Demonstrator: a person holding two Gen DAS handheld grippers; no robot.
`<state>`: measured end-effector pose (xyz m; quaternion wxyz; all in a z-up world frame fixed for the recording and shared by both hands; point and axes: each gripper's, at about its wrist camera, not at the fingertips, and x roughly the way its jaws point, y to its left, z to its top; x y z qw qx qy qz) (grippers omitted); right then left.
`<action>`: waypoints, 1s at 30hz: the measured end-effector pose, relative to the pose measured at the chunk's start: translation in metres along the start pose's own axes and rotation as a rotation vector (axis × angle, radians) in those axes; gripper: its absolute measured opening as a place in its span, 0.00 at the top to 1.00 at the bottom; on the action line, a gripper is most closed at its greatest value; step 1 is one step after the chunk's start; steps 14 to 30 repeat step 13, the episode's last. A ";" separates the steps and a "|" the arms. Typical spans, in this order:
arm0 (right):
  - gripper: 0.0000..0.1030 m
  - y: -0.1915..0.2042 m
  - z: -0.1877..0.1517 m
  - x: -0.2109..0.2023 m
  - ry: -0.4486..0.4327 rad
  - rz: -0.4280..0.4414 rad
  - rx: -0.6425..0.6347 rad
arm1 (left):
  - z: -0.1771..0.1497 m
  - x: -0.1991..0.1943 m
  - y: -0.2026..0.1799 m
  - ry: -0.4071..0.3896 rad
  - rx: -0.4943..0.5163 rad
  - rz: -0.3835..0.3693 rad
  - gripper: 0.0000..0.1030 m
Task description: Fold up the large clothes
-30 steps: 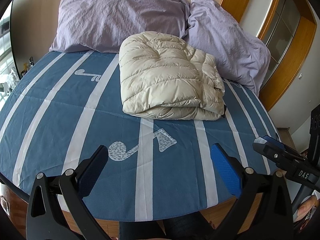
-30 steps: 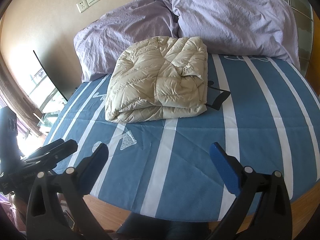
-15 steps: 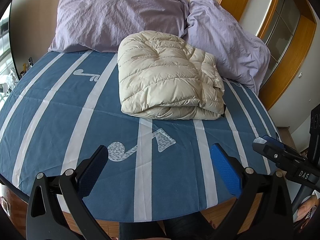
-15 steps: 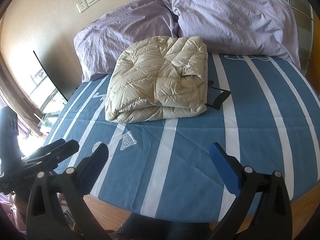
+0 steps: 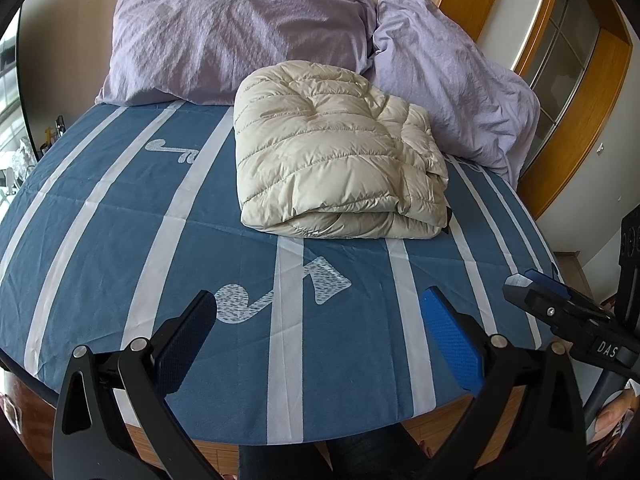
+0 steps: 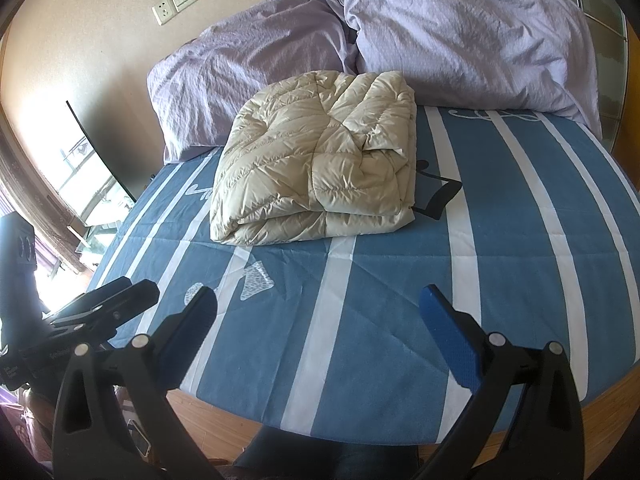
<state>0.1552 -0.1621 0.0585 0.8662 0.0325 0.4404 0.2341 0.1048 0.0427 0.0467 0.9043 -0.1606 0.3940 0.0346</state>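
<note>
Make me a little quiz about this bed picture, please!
1. True or false: the beige quilted puffer jacket lies folded on the blue bed sheet with white stripes.
2. How many lilac crinkled pillows are there?
3. The left claw is: A) open and empty, B) shut on the jacket.

Key: 1 true; 2 two; 3 A.
</note>
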 end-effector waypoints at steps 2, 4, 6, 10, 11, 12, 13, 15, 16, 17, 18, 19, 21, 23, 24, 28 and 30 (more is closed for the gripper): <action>0.02 0.001 0.000 0.000 0.001 0.000 -0.001 | 0.000 0.001 0.000 0.000 0.001 -0.001 0.01; 0.02 0.001 0.000 0.000 0.000 0.000 -0.001 | 0.000 0.002 0.000 0.000 0.003 -0.001 0.01; 0.02 0.001 0.000 0.001 0.000 0.001 -0.002 | 0.000 0.001 -0.001 0.001 0.001 -0.001 0.01; 0.02 0.001 -0.001 0.001 0.001 0.001 -0.003 | -0.001 0.002 -0.002 0.000 0.003 -0.002 0.01; 0.02 0.002 -0.002 0.001 0.002 0.001 -0.003 | -0.001 0.003 -0.002 0.000 0.005 -0.002 0.01; 0.02 0.001 -0.001 0.001 0.001 0.001 -0.002 | -0.001 0.003 -0.003 0.001 0.006 -0.002 0.01; 0.02 0.001 -0.001 0.001 0.001 0.002 -0.002 | -0.001 0.003 -0.003 0.001 0.005 -0.002 0.01; 0.02 0.001 -0.001 0.001 0.001 0.002 -0.002 | -0.001 0.003 -0.003 0.001 0.005 -0.002 0.01; 0.02 0.001 -0.001 0.001 0.001 0.002 -0.002 | -0.001 0.003 -0.003 0.001 0.005 -0.002 0.01; 0.02 0.001 -0.001 0.001 0.001 0.002 -0.002 | -0.001 0.003 -0.003 0.001 0.005 -0.002 0.01; 0.02 0.001 -0.001 0.001 0.001 0.002 -0.002 | -0.001 0.003 -0.003 0.001 0.005 -0.002 0.01; 0.02 0.001 -0.001 0.001 0.001 0.002 -0.002 | -0.001 0.003 -0.003 0.001 0.005 -0.002 0.01; 0.02 0.001 -0.001 0.001 0.001 0.002 -0.002 | -0.001 0.003 -0.003 0.001 0.005 -0.002 0.01; 0.02 0.001 -0.001 0.001 0.001 0.002 -0.002 | -0.001 0.003 -0.003 0.001 0.005 -0.002 0.01; 0.02 0.001 -0.001 0.001 0.001 0.002 -0.002 | -0.001 0.003 -0.003 0.001 0.005 -0.002 0.01; 0.02 0.001 -0.001 0.001 0.001 0.002 -0.002 | -0.001 0.003 -0.003 0.001 0.005 -0.002 0.01; 0.02 0.001 -0.001 0.001 0.001 0.002 -0.002 | -0.001 0.003 -0.003 0.001 0.005 -0.002 0.01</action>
